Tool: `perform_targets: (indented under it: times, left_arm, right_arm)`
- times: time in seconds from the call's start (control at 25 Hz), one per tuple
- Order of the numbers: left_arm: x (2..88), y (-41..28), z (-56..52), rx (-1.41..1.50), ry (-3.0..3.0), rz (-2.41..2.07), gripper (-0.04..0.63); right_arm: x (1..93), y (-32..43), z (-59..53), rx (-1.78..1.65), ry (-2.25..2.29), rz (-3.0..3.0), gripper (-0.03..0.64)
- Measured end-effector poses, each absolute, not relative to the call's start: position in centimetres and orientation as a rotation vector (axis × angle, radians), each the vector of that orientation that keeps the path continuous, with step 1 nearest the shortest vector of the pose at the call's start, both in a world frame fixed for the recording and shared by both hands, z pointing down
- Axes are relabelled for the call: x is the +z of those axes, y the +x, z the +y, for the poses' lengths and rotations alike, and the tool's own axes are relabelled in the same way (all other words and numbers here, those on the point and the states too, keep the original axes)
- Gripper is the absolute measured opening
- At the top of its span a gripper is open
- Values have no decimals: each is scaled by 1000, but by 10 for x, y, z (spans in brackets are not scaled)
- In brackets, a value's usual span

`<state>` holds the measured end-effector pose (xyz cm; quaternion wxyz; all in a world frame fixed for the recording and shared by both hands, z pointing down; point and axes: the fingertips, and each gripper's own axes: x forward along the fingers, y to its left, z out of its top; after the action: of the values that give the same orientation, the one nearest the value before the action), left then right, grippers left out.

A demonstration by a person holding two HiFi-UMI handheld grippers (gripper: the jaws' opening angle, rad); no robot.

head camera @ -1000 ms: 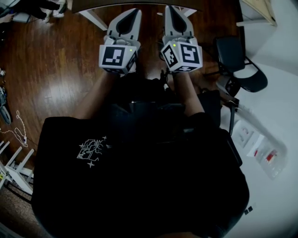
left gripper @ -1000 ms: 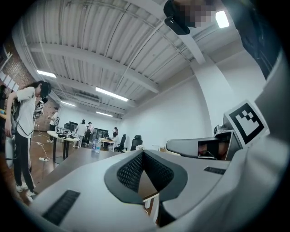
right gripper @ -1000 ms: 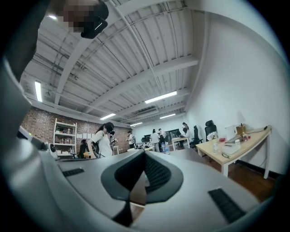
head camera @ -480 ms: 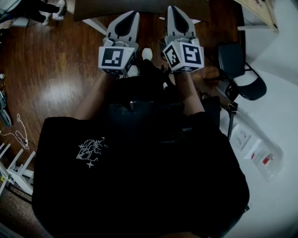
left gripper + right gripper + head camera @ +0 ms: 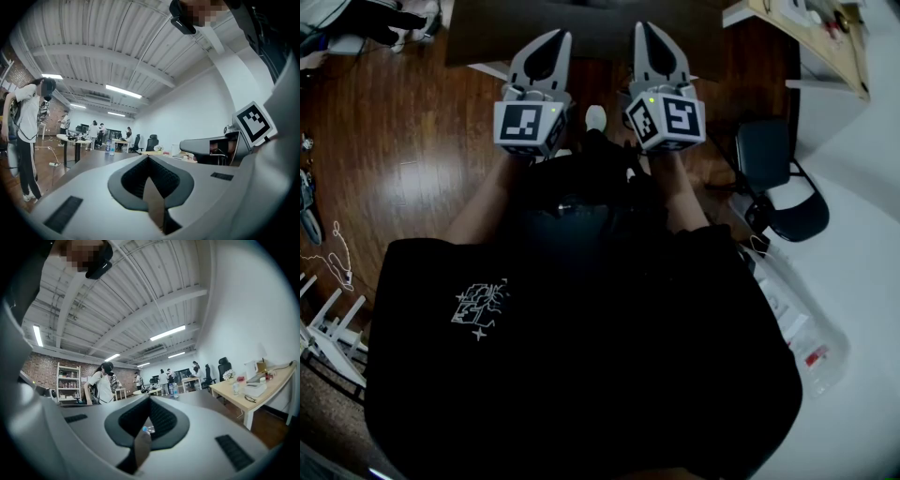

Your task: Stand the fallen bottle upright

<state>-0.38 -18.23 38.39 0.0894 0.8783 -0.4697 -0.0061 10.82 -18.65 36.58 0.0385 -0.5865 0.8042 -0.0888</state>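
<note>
In the head view my left gripper point(image 5: 557, 39) and right gripper point(image 5: 645, 30) are held side by side and level, just short of the near edge of a dark table point(image 5: 581, 23). Both have their jaws together with nothing held. In the right gripper view a small clear bottle with a blue cap point(image 5: 146, 430) shows far off through the hollow between the jaws of the right gripper point(image 5: 150, 398), apparently lying on the table point(image 5: 201, 401). Two upright bottles point(image 5: 173, 389) stand further back. In the left gripper view the left gripper point(image 5: 149, 157) faces the same table, and upright bottles point(image 5: 109, 148) show on it.
A black office chair point(image 5: 780, 169) stands to the right on the wooden floor, with a light wooden desk point(image 5: 825, 28) behind it. A clear plastic box point(image 5: 806, 337) lies on the white floor. Cables point(image 5: 333, 253) trail at the left. A person in white point(image 5: 26, 122) stands nearby.
Both grippers have travelled forward together toward the dark table, whose near edge now shows more at the top of the head view. The jaws stayed together.
</note>
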Motion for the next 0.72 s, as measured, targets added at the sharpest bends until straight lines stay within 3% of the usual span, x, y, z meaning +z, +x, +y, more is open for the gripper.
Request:
perform_targets:
  times: [0.72]
  left_arm:
    - [391,0,-275,14,2512,-1633,-2]
  right_arm:
    - [384,117,-300,-346,-1588,2621,14]
